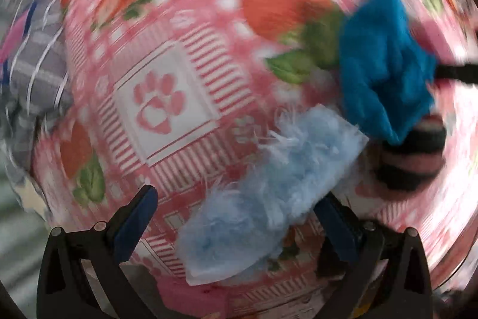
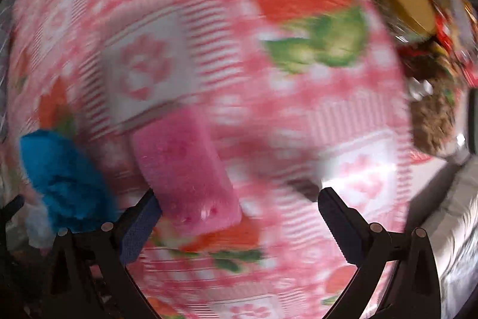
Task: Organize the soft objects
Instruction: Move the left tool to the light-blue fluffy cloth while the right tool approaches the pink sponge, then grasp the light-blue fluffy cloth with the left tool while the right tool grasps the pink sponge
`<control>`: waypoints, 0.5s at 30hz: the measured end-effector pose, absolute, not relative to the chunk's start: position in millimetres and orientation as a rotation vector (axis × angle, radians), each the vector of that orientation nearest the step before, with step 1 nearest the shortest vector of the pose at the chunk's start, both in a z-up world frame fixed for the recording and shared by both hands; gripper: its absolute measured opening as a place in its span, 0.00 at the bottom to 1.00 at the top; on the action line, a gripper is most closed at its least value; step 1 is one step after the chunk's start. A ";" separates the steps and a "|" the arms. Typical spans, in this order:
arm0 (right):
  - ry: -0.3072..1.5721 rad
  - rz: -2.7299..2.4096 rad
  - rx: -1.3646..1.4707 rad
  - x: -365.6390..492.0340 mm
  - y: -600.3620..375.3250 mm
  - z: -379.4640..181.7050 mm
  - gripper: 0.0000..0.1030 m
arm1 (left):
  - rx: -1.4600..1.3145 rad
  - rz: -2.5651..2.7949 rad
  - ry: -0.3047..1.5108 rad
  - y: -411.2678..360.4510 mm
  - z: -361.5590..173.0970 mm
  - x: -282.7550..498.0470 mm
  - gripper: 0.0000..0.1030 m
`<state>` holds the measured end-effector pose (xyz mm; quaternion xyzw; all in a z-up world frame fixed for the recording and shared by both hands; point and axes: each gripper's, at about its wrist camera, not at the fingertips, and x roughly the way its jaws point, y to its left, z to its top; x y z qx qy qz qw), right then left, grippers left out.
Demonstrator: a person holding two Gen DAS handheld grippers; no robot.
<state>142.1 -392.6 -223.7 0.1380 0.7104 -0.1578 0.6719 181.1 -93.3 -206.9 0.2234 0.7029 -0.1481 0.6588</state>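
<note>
pale blue fluffy cloth point(image 1: 269, 193): i see it lying on the pink patterned sheet point(image 1: 179, 97), between my left gripper point(image 1: 236, 205) fingers.
left gripper: spread wide, gripping nothing.
bright blue cloth point(image 1: 385, 65): upper right, beside a striped sock point(image 1: 409, 157).
pink cloth point(image 2: 185, 169): touching my right gripper point(image 2: 242, 199) left finger.
right gripper: spread apart, holding nothing.

motion-blurred blanket point(image 2: 227, 56), clutter point(image 2: 430, 56) indistinct

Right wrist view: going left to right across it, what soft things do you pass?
Bright blue fuzzy cloth → pink fuzzy block, beside the right gripper's left finger → brown plush item at the far right edge. All lie on the pink paw-print blanket.
</note>
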 end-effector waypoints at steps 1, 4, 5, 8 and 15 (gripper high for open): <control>1.591 -0.340 0.335 139.4 -398.3 -222.3 1.00 | 0.484 -0.339 1.575 -90.1 -202.8 183.8 1.00; 1.568 -0.280 0.307 139.0 -399.2 -217.5 1.00 | 0.488 -0.379 1.532 -88.9 -188.7 180.8 1.00; 1.562 -0.271 0.280 141.4 -397.8 -215.6 1.00 | 0.507 -0.387 1.529 -93.3 -187.6 180.6 1.00; 1.557 -0.247 0.246 150.7 -387.7 -215.9 1.00 | 0.527 -0.381 1.537 -121.9 -189.9 185.7 1.00; 1.573 -0.198 0.088 165.3 -350.1 -228.3 1.00 | 0.448 -0.363 1.606 -124.4 -216.3 180.0 1.00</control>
